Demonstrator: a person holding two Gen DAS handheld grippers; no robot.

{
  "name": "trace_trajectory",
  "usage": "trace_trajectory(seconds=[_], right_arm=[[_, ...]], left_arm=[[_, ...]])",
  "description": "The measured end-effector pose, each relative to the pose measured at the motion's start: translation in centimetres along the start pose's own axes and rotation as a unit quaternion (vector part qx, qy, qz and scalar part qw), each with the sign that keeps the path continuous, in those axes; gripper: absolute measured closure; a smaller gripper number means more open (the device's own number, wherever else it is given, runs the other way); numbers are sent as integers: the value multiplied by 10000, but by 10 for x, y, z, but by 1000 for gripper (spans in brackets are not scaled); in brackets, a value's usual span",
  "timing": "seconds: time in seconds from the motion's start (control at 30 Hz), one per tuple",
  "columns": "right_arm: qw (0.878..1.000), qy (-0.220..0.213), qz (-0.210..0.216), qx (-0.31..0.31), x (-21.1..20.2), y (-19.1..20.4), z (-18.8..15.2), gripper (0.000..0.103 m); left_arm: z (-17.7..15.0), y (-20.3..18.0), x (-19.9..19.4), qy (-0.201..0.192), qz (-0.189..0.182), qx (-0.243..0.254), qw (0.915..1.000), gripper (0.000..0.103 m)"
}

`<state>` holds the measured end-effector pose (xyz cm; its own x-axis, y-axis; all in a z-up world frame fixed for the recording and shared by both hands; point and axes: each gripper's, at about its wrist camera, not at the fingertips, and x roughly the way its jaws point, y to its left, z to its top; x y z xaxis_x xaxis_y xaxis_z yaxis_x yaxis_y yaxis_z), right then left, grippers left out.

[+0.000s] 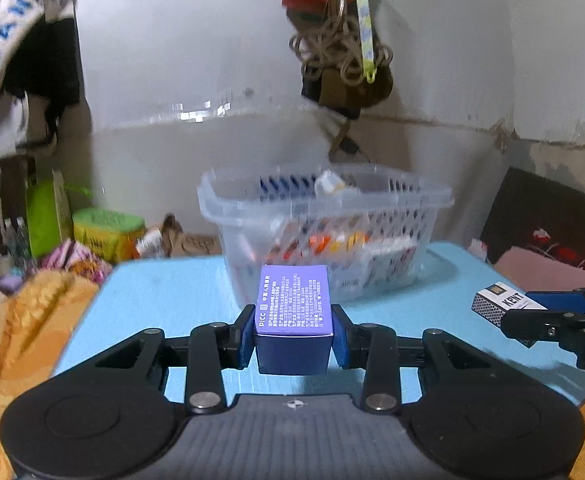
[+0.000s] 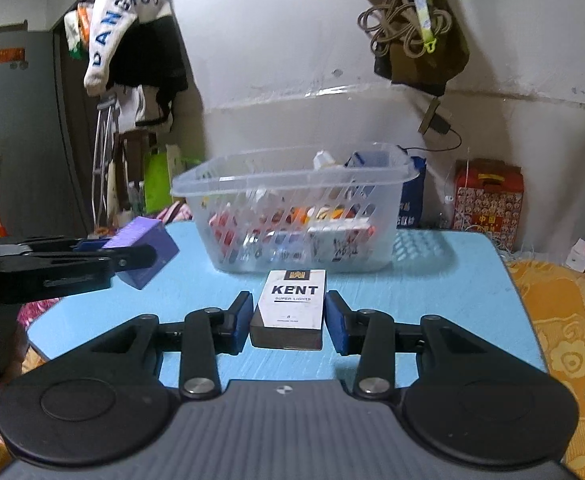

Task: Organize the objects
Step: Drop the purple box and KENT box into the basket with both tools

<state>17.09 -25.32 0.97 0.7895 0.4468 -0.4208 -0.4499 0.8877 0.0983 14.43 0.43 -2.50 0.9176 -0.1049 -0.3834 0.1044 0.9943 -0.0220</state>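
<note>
My left gripper (image 1: 292,334) is shut on a purple box (image 1: 293,308) with white print, held above the blue table (image 1: 164,292). It also shows in the right wrist view (image 2: 148,252), at the left. My right gripper (image 2: 288,322) is shut on a white KENT cigarette pack (image 2: 292,306), also seen in the left wrist view (image 1: 500,304) at the right. A clear slotted plastic basket (image 1: 324,236) with several small packs inside stands on the table just beyond both grippers; it also shows in the right wrist view (image 2: 292,208).
An orange patterned cloth (image 1: 24,320) lies left of the table and another (image 2: 564,328) lies to its right. A red gift box (image 2: 488,200) stands by the wall. Clothes (image 2: 132,44) and a bag with cords (image 2: 416,36) hang on the wall.
</note>
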Motion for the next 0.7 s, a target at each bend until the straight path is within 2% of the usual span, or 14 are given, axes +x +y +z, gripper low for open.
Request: trace_trajectory(seconds=[0.23, 0.43, 0.57, 0.7], right_arm=[[9992, -228, 113, 300, -10, -18, 7, 60], [9975, -578, 207, 351, -16, -23, 25, 60], [9951, -959, 213, 147, -10, -22, 50, 60], [9917, -1240, 308, -101, 27, -18, 96, 60]], left_arm=[[13, -10, -23, -401, -89, 180, 9990, 62], [34, 0, -31, -542, -330, -184, 9978, 62], [60, 3, -34, -722, -520, -349, 9954, 62], [103, -6, -15, -833, -670, -345, 9937, 62]])
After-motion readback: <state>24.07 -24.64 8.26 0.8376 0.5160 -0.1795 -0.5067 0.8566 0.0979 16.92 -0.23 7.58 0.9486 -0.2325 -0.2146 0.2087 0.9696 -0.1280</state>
